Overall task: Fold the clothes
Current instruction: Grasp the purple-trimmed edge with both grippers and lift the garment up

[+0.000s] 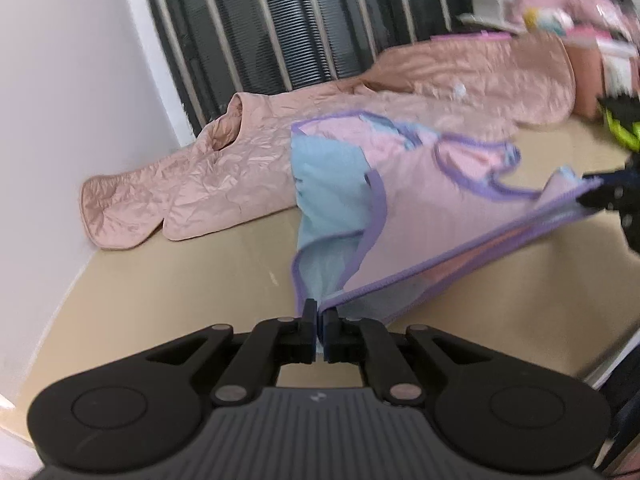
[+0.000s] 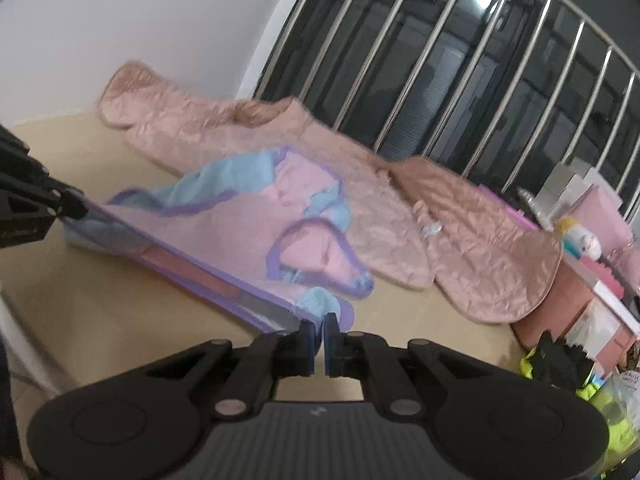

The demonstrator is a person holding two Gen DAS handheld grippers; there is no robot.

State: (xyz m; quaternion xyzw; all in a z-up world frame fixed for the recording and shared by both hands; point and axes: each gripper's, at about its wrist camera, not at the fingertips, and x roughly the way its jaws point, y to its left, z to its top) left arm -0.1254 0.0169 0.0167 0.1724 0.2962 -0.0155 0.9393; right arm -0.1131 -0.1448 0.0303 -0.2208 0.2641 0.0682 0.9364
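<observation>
Left gripper (image 1: 319, 312), black with blue-padded fingertips, is clamped on one corner of a small pink garment with light-blue lining and purple binding (image 1: 420, 216); cloth is visible pinched between its pads. Right gripper (image 2: 319, 326) is likewise closed, its pads pinching the opposite corner of the same garment (image 2: 248, 220) at the purple-bound hem. Each gripper appears in the other's view at the far end of the hem: the right one at the right edge of the left wrist view (image 1: 608, 192), the left one at the left edge of the right wrist view (image 2: 44, 204). The hem runs taut between the two grips and is raised off the beige tabletop (image 1: 180, 280), while the remainder of the garment trails onto that surface, neckline and armhole facing up. Behind it lies a crumpled, quilted peach-pink jacket (image 1: 208, 184), spread flat along the far side beside a white wall (image 1: 72, 80) and a dark window with metal bars (image 2: 460, 80). Assorted boxes and clutter (image 2: 592, 240) stand at the right end, blurred.
</observation>
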